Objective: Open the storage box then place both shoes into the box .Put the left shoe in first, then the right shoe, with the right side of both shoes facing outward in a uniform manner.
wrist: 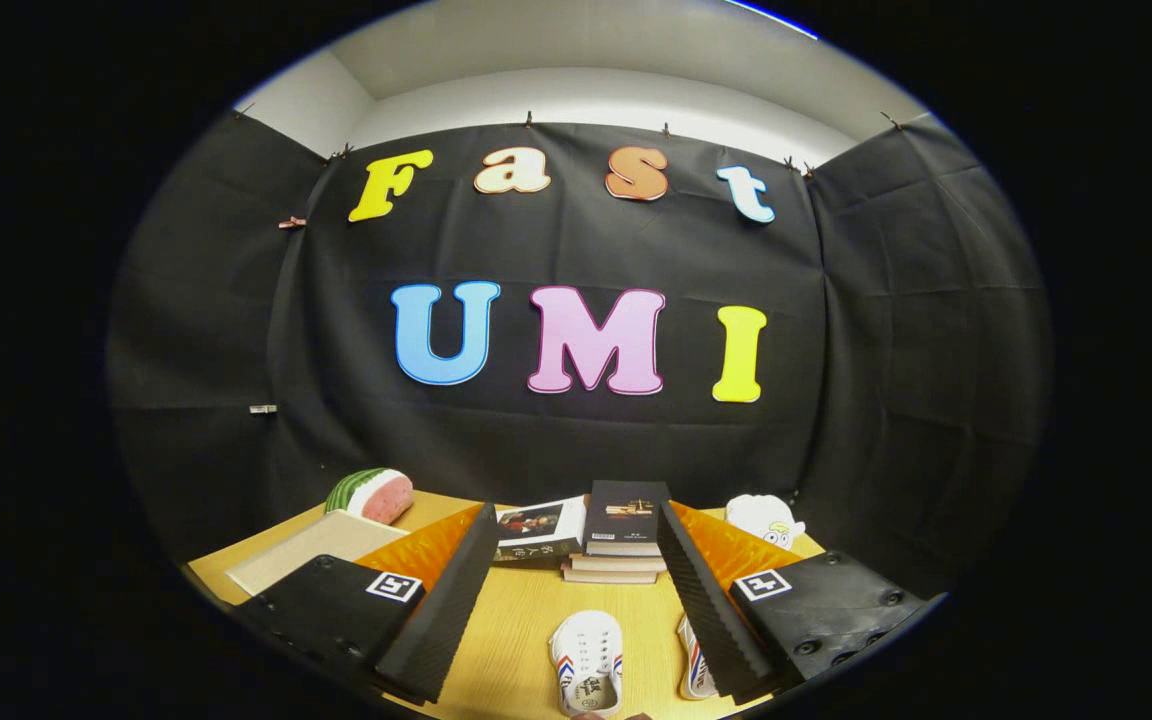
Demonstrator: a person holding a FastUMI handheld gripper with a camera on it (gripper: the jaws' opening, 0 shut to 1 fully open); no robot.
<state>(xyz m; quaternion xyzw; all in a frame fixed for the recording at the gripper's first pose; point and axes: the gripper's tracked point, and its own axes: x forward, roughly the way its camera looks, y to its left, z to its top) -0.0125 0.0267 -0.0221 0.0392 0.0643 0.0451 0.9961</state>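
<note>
The tongs stand wide and hold nothing. Nearest, at 6 o'clock between the fingers, lies 1 white shoe; a 2nd shoe touches the right finger's inner edge. Bare bench runs ahead to stacked books at 12 o'clock. A board lies at 10 o'clock beside a watermelon slice; a white toy sits at 2 o'clock.

The single view rides on the gripper and looks forward along its two fingers, which rise wide apart from the lower left and lower right of the frame. It sits low and close over the table, tilted upward, so the tabletop takes only the bottom strip. The shoes lie nearest, at bottom centre; books stand farther off, mid-frame.
</note>
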